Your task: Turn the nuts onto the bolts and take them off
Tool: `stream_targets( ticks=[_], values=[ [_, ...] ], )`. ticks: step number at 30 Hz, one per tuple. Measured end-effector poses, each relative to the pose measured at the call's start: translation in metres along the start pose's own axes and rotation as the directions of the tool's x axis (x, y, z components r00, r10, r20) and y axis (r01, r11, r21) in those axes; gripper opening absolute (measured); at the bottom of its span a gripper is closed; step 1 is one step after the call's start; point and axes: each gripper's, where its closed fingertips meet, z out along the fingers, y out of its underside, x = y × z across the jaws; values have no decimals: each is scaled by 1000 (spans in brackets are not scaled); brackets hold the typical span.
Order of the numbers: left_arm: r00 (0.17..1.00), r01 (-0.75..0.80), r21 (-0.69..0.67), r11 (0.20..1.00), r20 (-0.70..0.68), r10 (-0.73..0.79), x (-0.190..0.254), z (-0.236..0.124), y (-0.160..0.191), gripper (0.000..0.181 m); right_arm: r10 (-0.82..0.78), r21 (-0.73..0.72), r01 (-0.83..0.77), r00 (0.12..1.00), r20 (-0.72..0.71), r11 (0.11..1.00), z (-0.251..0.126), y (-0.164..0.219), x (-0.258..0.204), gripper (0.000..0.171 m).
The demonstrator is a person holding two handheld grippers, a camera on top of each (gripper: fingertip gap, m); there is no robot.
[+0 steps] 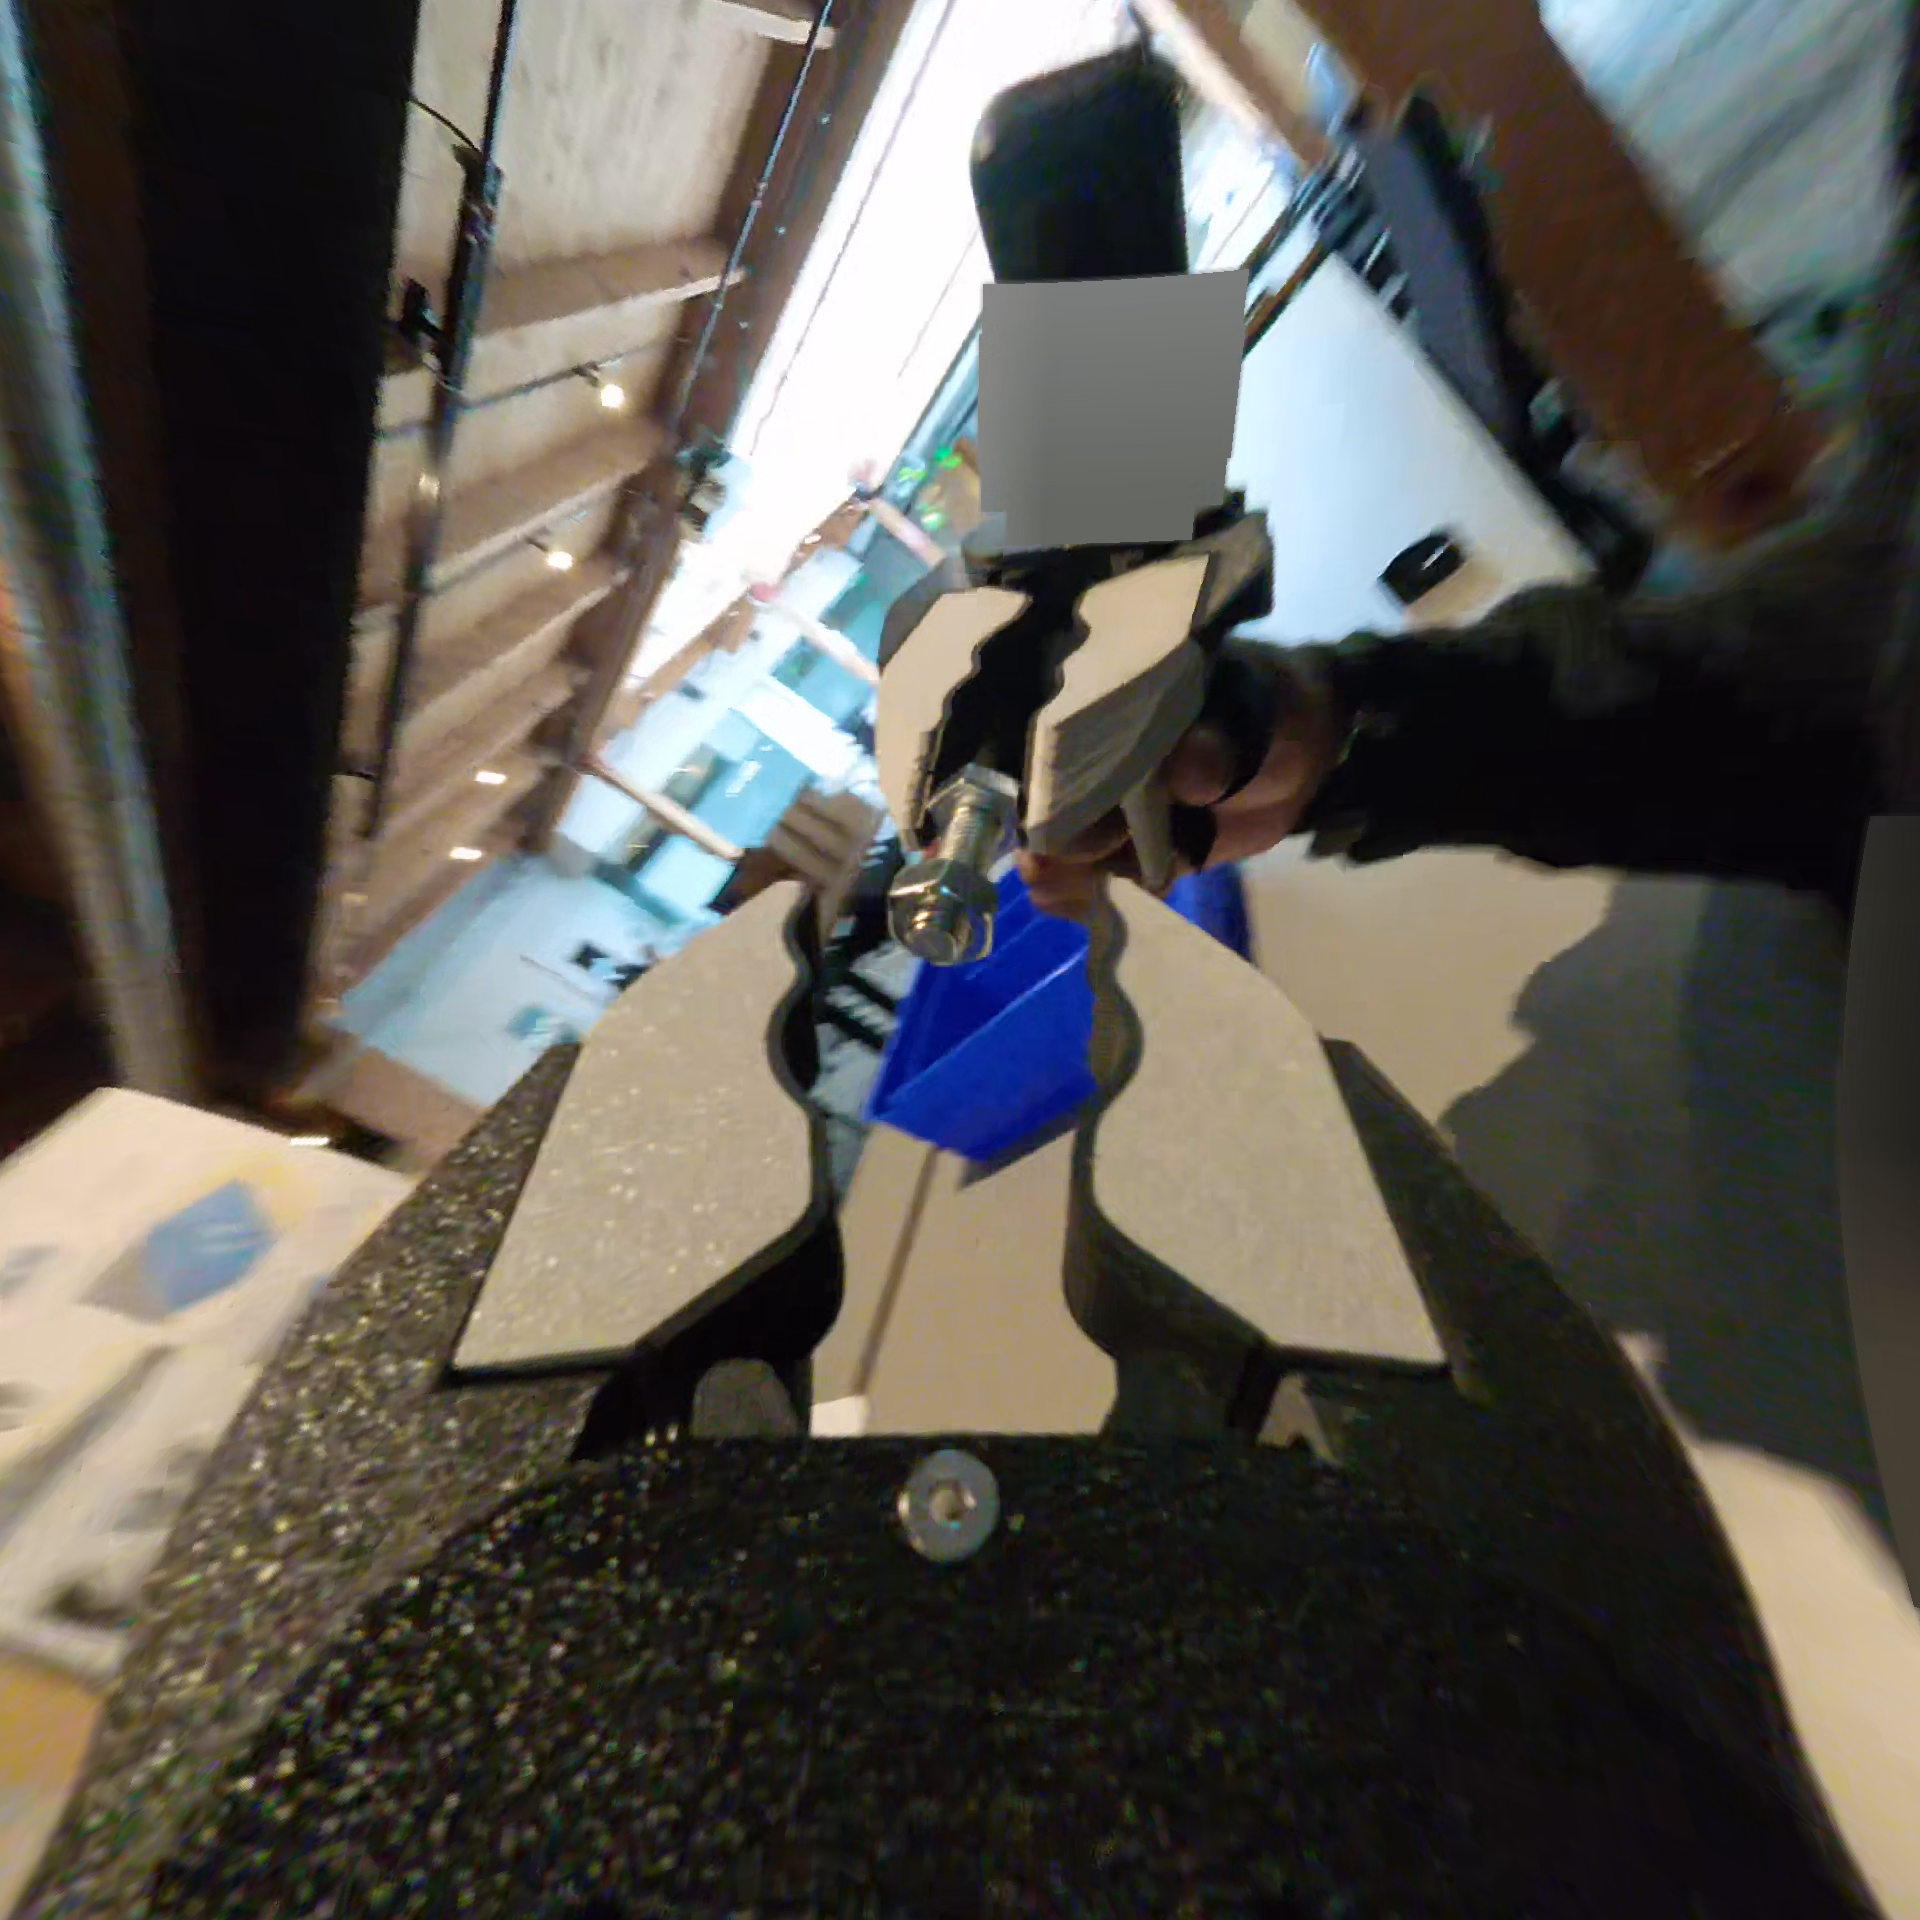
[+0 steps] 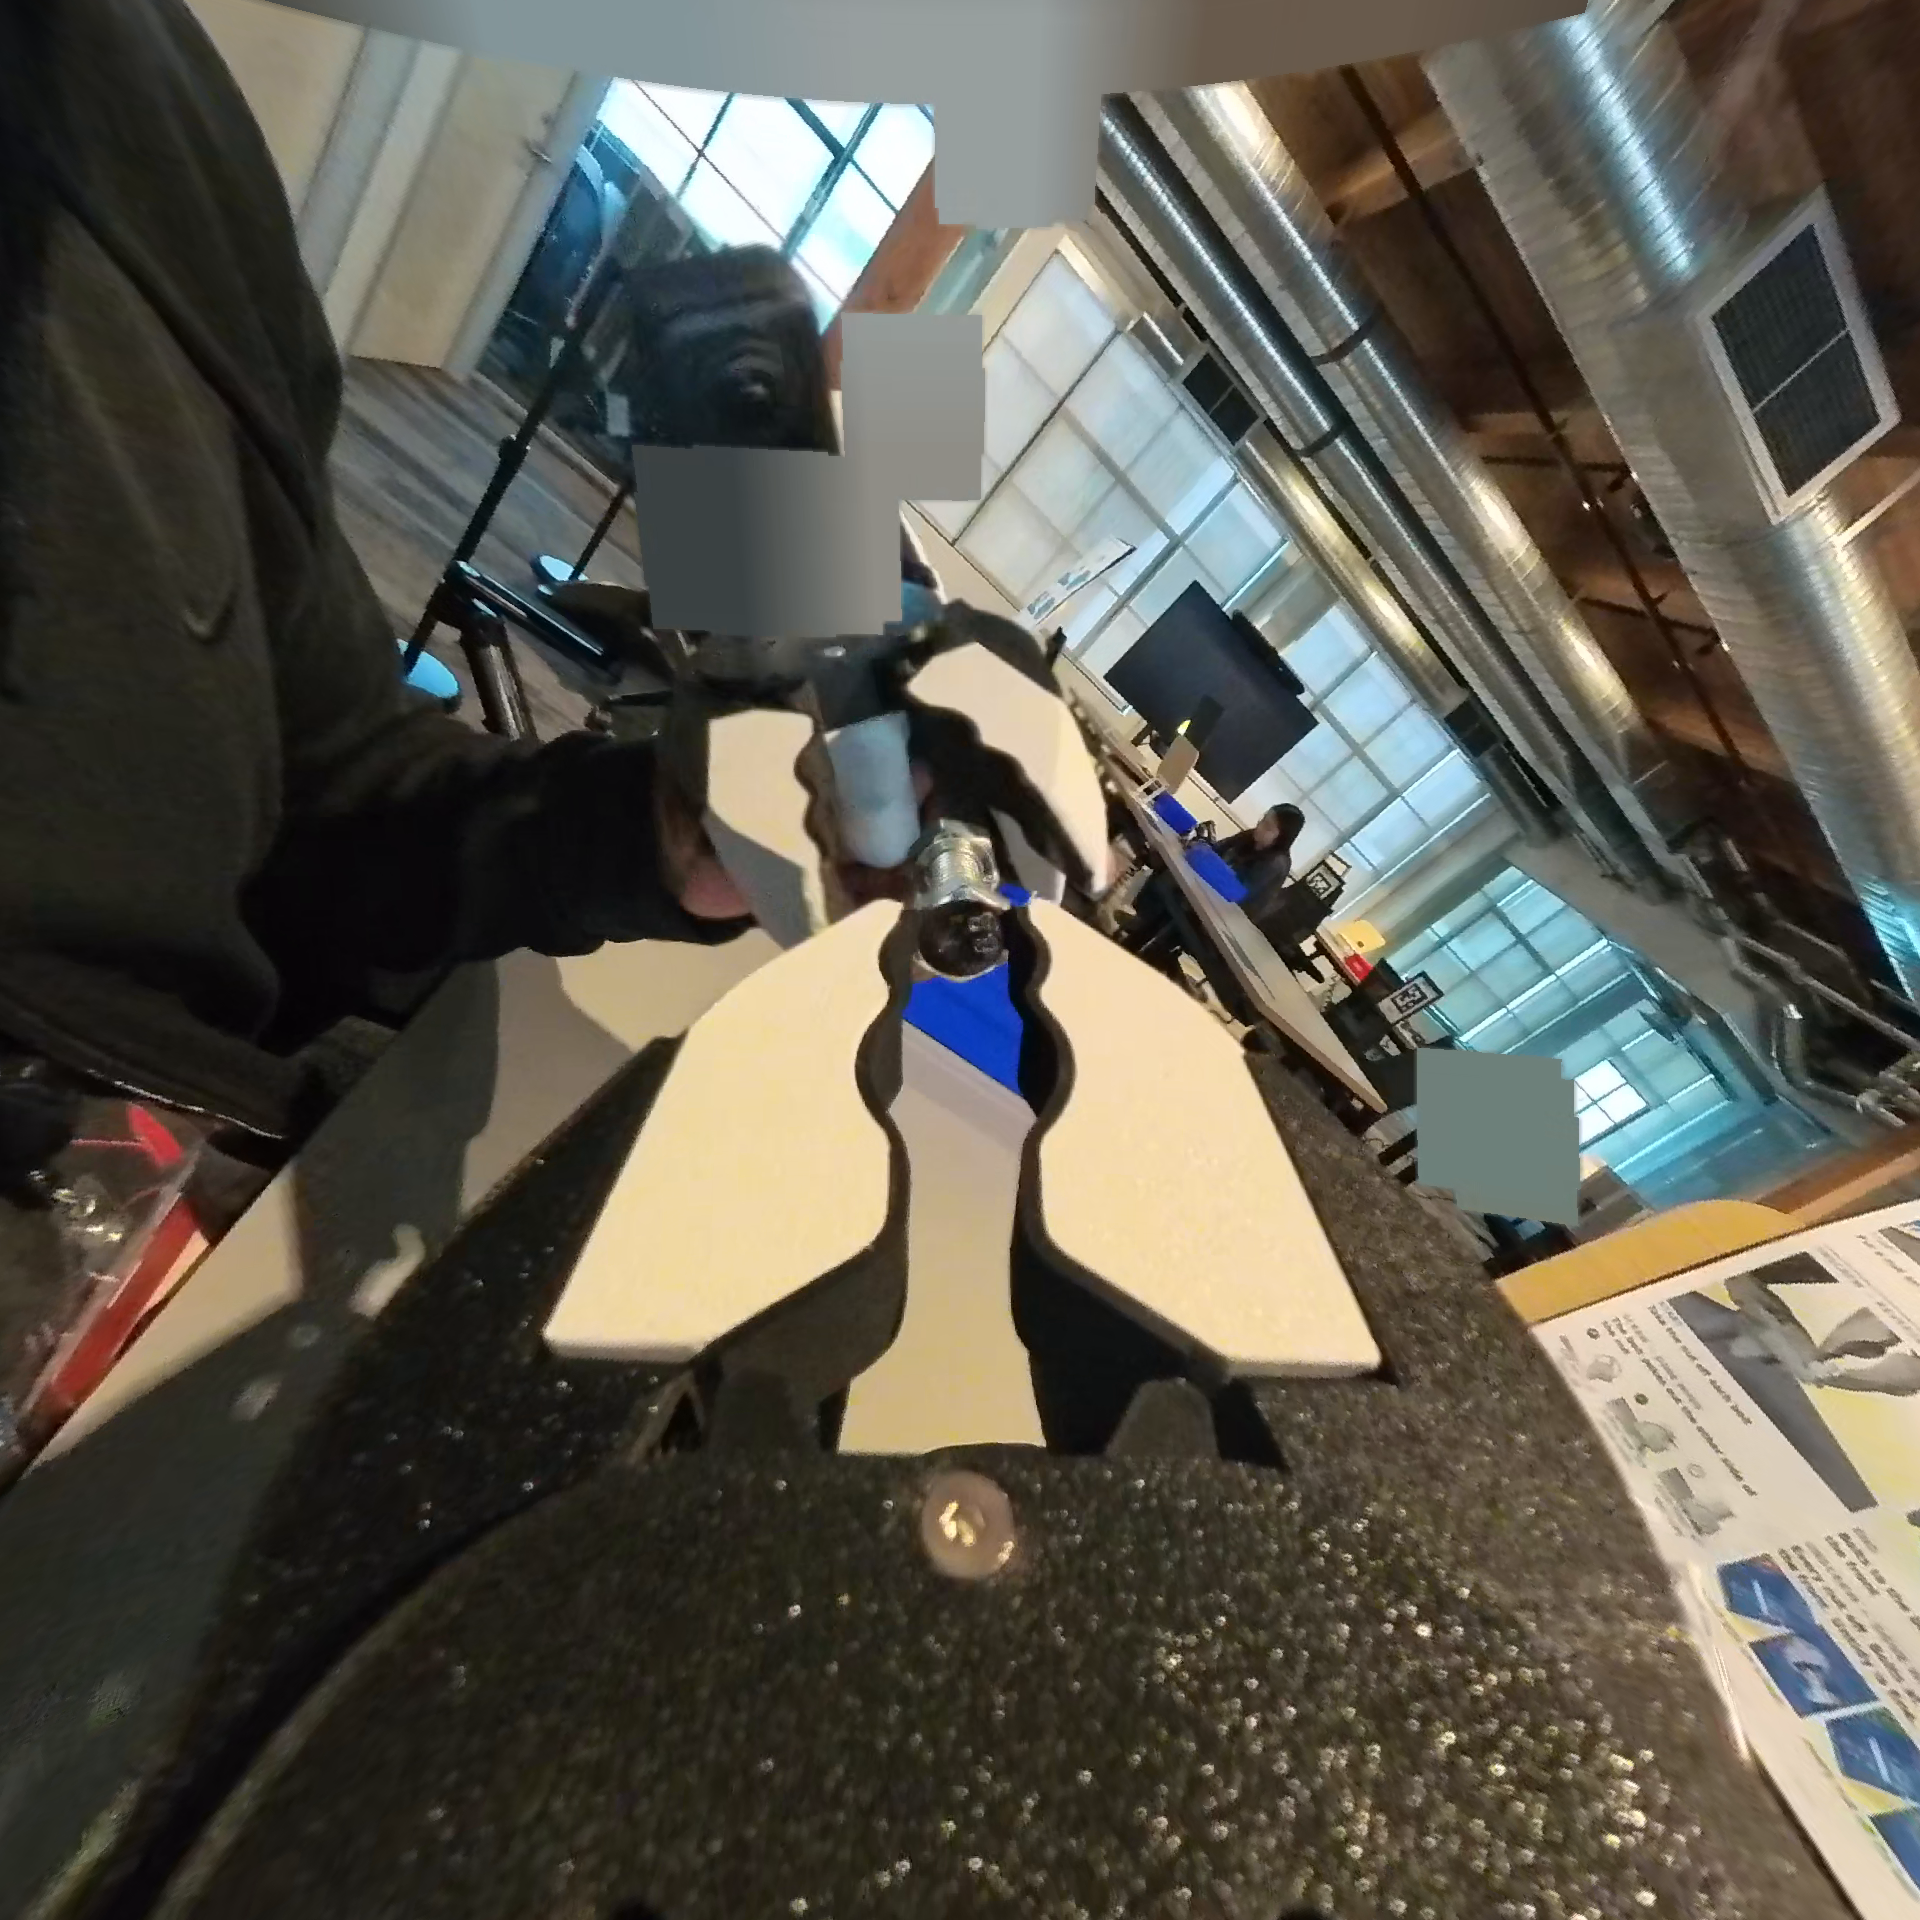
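Note:
A steel bolt [image 1: 977,821] is held in mid-air between the two grippers, with a hex nut [image 1: 935,902] on its threaded end. My right gripper [image 2: 961,925] is shut on the bolt's dark head [image 2: 956,943]. In the left wrist view the right gripper [image 1: 982,810] shows farther off, gripping that head end. My left gripper [image 1: 956,914] is open, its fingertips on either side of the nut with gaps on both sides. In the right wrist view the left gripper [image 2: 935,883] shows wide open around the nut [image 2: 951,868].
A blue plastic bin [image 1: 997,1039] stands on the white table [image 1: 1351,987] below the bolt; it also shows in the right wrist view [image 2: 961,1013]. A printed instruction sheet [image 2: 1766,1507] lies at the right. A gloved hand [image 1: 1278,769] holds the right gripper. A person [image 2: 1262,842] sits at a far table. Both grippers' tips are close together, under 4 cm apart.

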Motion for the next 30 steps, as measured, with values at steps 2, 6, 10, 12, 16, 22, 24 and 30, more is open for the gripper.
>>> stream_targets(
  ticks=[2,6,10,12,16,22,24,30],
  values=[
    [982,172,53,984,-85,-167,3,-2,-5,52,-8,-7,8,1000,-8,1000,0,1,1,17],
    [909,396,58,916,-163,-383,-3,-8,-6,45,-22,-11,21,999,-26,1000,-2,1,3,17],
    [804,559,2,829,-248,-541,2,-7,-4,39,-57,-42,55,998,-35,998,0,5,2,17],
    [751,620,-21,785,-273,-601,4,-6,-4,30,-83,-64,81,996,-40,995,2,7,1,17],
    [764,608,-24,794,-255,-593,2,-6,1,19,-94,-71,91,995,-32,993,3,8,-1,17],
    [1000,18,-6,1000,-11,-18,-3,-5,1,18,-23,-35,22,1000,-16,999,3,6,0,17],
    [968,-229,-25,973,94,231,-4,-5,-1,18,-7,-12,7,1000,-8,1000,2,3,0,17],
    [993,117,147,982,-23,-115,-3,-5,-16,48,-14,-15,14,1000,-18,1000,1,3,1,17]
  ],
)
